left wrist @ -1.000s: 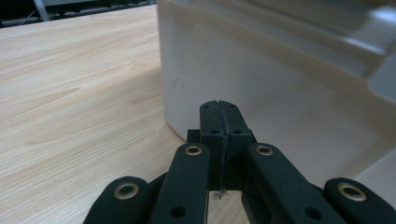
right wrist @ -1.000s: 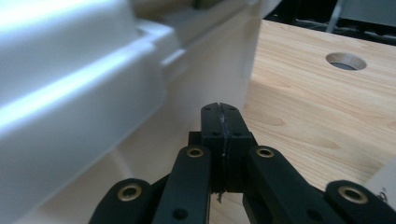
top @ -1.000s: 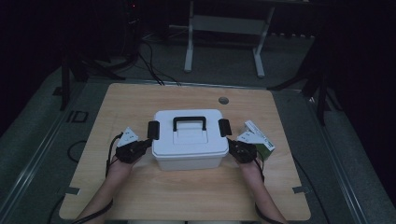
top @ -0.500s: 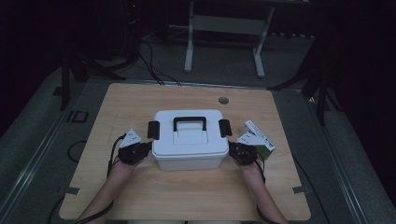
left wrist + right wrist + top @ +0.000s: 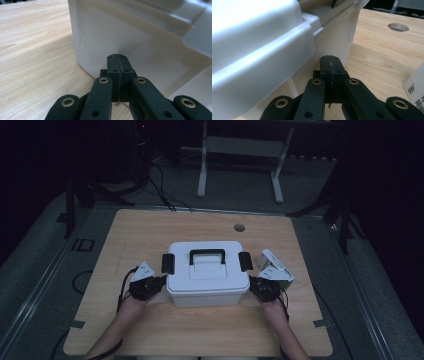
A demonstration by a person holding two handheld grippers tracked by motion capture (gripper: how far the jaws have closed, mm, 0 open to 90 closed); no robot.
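High view: a white lidded storage box (image 5: 208, 275) with a black handle (image 5: 207, 255) sits mid-table (image 5: 150, 227). The left gripper (image 5: 161, 281) is at the box's left wall, the right gripper (image 5: 253, 285) at its right wall; a small white-and-green carton (image 5: 275, 268) lies just beside the right hand.

Left gripper view: the black jaws are pressed together with nothing between them, tips close against the box's side wall (image 5: 130, 47).

Right gripper view: jaws likewise closed and empty, tips under the lid's rim (image 5: 274, 57); the carton (image 5: 415, 96) shows at the right edge.

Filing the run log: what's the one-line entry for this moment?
left gripper: shut, at white lidded box | right gripper: shut, at box | lid on
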